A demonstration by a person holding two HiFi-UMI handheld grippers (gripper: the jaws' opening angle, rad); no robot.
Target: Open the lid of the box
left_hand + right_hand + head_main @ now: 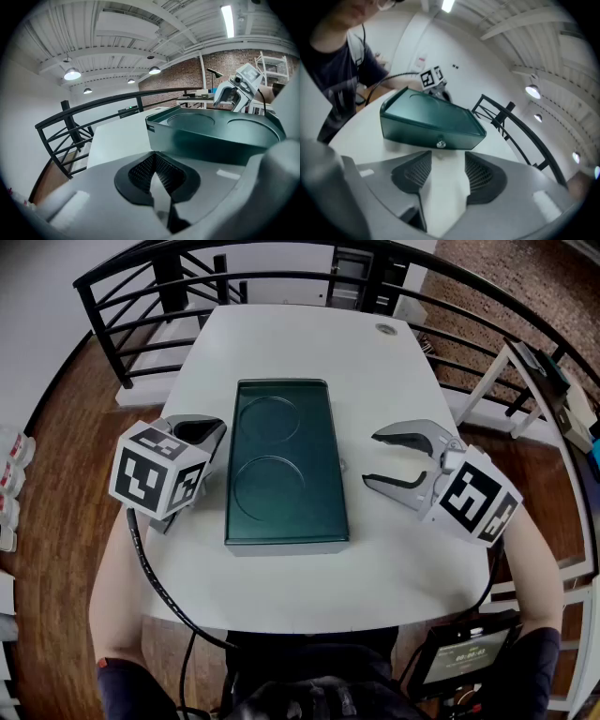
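A dark green box (pixel 286 465) lies in the middle of the white table (pixel 375 362), its lid down, with two round shapes pressed into the top. My left gripper (pixel 214 429) rests just left of the box, its jaws together and nothing between them; in the left gripper view the box (pixel 211 133) is close on the right of the gripper (pixel 153 153). My right gripper (pixel 373 457) hovers a little right of the box, open and empty. In the right gripper view the gripper (pixel 447 154) faces the box's long side (pixel 429 122), where a small metal knob (pixel 439 144) sits.
A black railing (pixel 141 296) curves round the table's far side. A small round fitting (pixel 385 330) sits in the tabletop's far right corner. A white rack (pixel 544 381) stands at the right. A screen device (pixel 459 657) hangs by the person's waist.
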